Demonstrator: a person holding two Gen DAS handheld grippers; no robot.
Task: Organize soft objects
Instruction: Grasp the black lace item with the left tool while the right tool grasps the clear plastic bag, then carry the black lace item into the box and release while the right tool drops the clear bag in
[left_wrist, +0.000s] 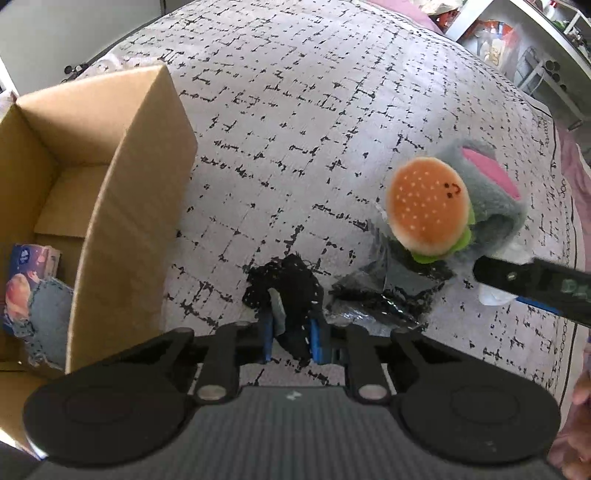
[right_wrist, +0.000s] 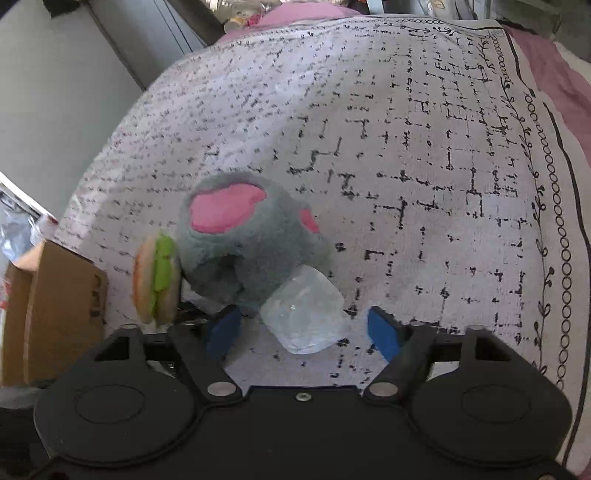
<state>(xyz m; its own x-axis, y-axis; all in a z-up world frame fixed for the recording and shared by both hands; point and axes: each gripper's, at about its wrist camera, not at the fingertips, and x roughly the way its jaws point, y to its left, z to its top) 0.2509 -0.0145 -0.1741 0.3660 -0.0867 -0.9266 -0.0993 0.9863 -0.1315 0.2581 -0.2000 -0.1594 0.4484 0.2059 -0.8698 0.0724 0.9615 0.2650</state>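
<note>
Gripping a black cloth (left_wrist: 291, 291), left gripper (left_wrist: 291, 339) is clamped tight; right gripper (right_wrist: 304, 332) stands part-open around a clear plastic packet (right_wrist: 306, 317).

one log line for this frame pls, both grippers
left gripper: shut on black cloth | right gripper: open around clear bag | gray plush on bed | box: left

The cardboard box (left_wrist: 122, 206) runs off the left edge, so its near and left walls go unseen; inside, a printed packet (left_wrist: 26, 280) is half hidden by grey-blue cloth (left_wrist: 51, 314). The grey plush (right_wrist: 243, 251) hides behind the burger toy (left_wrist: 428, 206) from the left. Far shelves (left_wrist: 517, 44) are too blurred to read. The clear wrapper (right_wrist: 306, 314) shows nothing legible.
</note>
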